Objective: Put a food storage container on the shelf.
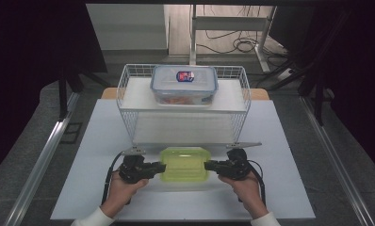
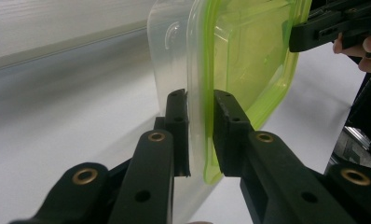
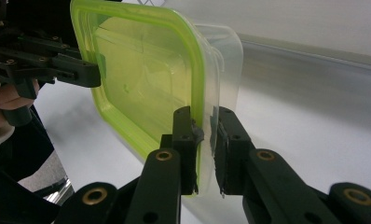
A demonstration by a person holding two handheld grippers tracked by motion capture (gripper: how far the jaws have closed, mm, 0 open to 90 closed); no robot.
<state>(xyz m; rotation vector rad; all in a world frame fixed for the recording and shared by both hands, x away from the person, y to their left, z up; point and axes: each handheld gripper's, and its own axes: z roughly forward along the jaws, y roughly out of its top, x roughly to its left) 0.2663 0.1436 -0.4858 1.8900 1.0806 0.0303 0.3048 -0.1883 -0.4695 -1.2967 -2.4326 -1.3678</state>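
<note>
Two black jaws of the left gripper [image 2: 200,135] clamp the rim of a clear plastic container [image 2: 174,65] with a lime-green lid [image 2: 249,60], one pad on each side of the edge. At the far rim, the right gripper [image 2: 314,30] grips the lid, fingers [image 2: 367,51] behind it. A white tabletop [image 2: 72,135] lies beneath.

Each hand carries a matte black two-jaw left gripper [image 1: 158,168] and right gripper [image 1: 210,165] — blocky plastic bodies with flat rectangular pads. Brass-ringed pivot holes and small dark screw holes dot the 2 jaw arms. A thin black cable [image 1: 108,181] loops from each body. White sleeve cuffs [image 1: 93,219] — plain — cover both wrists.
</note>
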